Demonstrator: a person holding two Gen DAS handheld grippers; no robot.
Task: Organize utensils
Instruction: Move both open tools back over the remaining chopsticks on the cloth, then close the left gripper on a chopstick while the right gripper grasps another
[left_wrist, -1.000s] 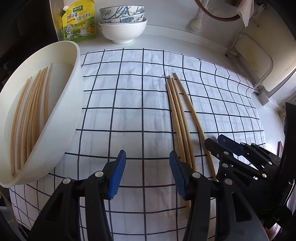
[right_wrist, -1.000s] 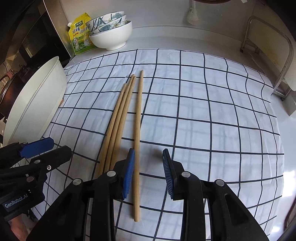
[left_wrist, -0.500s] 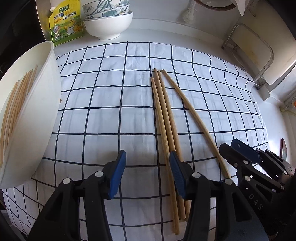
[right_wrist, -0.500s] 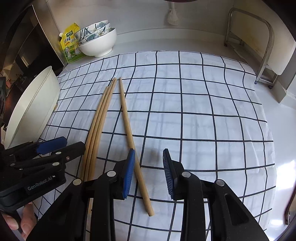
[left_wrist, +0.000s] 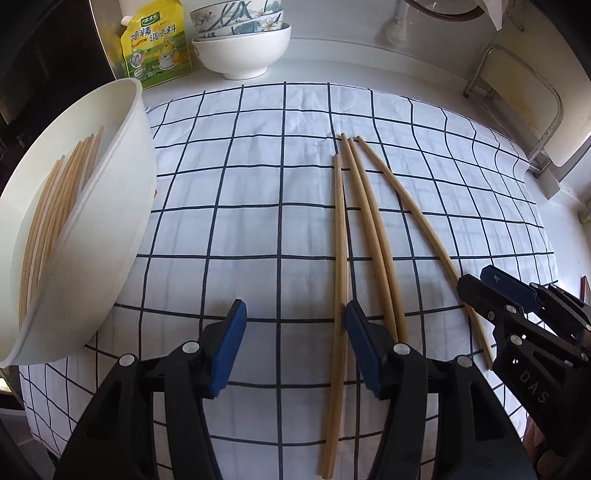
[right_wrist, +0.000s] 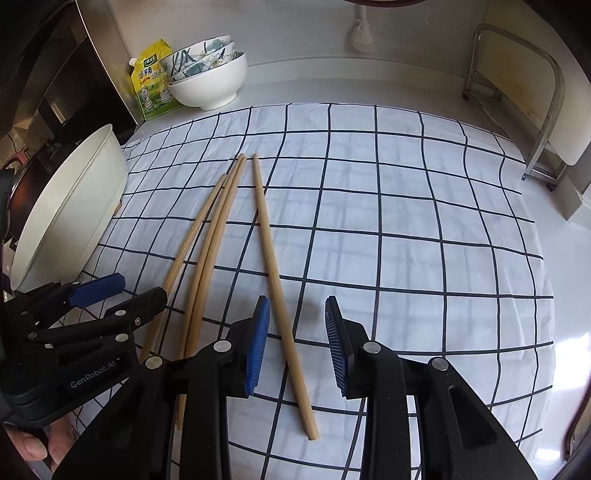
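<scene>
L gripper (left_wrist: 291, 343) fingers opening, empty; R gripper (right_wrist: 295, 339) fingers spread astride lone chopstick (right_wrist: 280, 295): lower, pinch mid-shaft squarely.

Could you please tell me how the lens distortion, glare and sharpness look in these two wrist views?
Left wrist view: fisheye bows the checked cloth grid and the outer chopstick; focus is sharp, corners dark. Right wrist view: same bending; daylight glare whitens the counter at right; the chopsticks stay crisp, and soft shadows fall beneath them.
</scene>
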